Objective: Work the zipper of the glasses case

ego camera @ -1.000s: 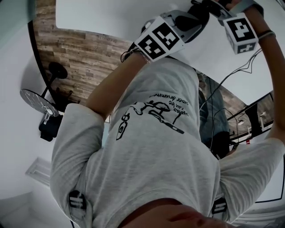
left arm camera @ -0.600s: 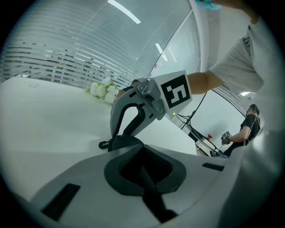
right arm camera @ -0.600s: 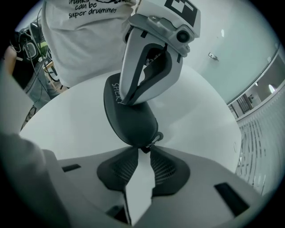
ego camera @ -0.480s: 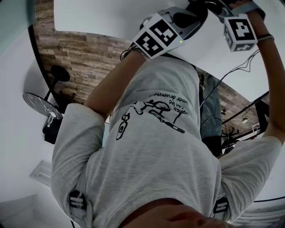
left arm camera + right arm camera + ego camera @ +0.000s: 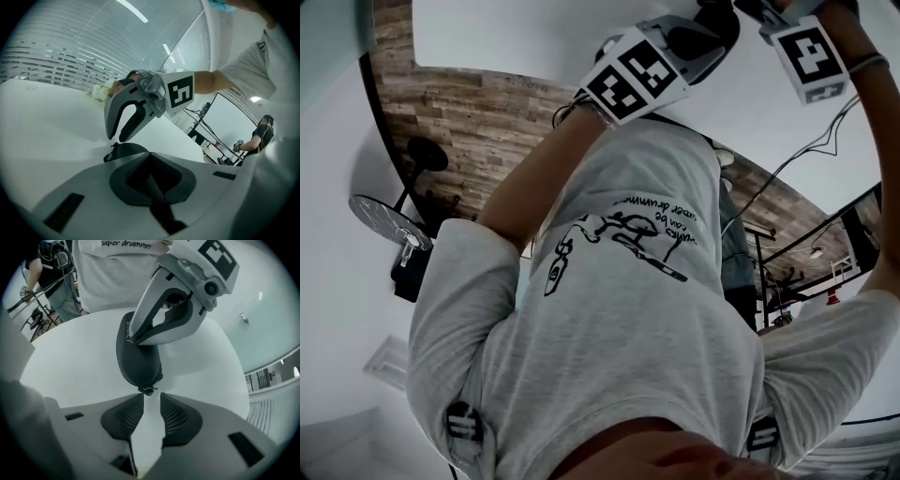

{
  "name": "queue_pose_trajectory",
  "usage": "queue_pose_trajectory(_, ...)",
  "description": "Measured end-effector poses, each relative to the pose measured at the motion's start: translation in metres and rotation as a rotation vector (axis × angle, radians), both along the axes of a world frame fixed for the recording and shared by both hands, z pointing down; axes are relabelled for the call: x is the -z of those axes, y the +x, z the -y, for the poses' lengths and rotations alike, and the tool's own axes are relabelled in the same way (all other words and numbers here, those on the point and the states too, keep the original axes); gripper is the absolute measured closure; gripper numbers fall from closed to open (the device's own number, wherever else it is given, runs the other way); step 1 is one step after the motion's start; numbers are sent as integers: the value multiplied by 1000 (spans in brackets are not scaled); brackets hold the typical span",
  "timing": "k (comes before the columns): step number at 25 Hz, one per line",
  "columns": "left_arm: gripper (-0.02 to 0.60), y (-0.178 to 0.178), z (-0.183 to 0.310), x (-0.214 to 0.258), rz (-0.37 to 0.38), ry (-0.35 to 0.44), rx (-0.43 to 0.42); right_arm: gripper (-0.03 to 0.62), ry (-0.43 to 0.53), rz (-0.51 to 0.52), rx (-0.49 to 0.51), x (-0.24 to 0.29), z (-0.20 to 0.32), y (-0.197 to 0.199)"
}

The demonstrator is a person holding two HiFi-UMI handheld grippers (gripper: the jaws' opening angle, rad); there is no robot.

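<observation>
A dark oval glasses case (image 5: 137, 357) lies on the white round table (image 5: 70, 366). My left gripper (image 5: 133, 341) is clamped on the case's far end. In the left gripper view its own jaws (image 5: 150, 159) meet, and the case (image 5: 123, 150) peeks out just beyond them. My right gripper (image 5: 150, 397) points steeply down over the near end. Its jaws have just been opening and nothing is between them. The small zipper pull (image 5: 149, 391) sits right at their tips, untouched. The head view shows only the marker cubes (image 5: 633, 75) of the grippers.
A bunch of white flowers (image 5: 100, 92) stands far back on the table (image 5: 47, 122). Another person (image 5: 260, 136) sits beyond the table by stands and cables. The holder's grey shirt (image 5: 117, 268) is at the table's edge.
In the head view the right gripper's marker cube has tilted a little and edged upward. The left gripper's cube has stayed put.
</observation>
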State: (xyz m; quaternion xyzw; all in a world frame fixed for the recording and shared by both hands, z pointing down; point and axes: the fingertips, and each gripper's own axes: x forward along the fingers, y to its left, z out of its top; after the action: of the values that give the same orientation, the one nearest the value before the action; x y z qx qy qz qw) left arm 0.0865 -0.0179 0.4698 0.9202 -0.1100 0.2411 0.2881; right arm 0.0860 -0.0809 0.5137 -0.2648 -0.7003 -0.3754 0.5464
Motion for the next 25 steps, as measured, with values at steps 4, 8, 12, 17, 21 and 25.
queue_pose_trajectory(4,561,0,-1,4,-7,-7,-2,475,-28,-94,135,-3,-3,0)
queue_pose_trajectory(8,561,-1,0,6,-11,-17,-2,428,-96,-196,229,-6,-9,-4)
queue_pose_trajectory(12,561,2,0,8,-17,-25,5,490,-145,-254,274,-9,-16,3)
queue_pose_trajectory(17,561,1,0,5,-23,-24,14,504,-150,-181,182,-5,-11,1)
queue_pose_trajectory(21,561,1,1,3,-23,-25,15,502,-151,-158,120,-5,-11,2)
queue_pose_trajectory(25,561,0,1,3,-19,-22,12,517,-146,-139,91,-2,-11,1)
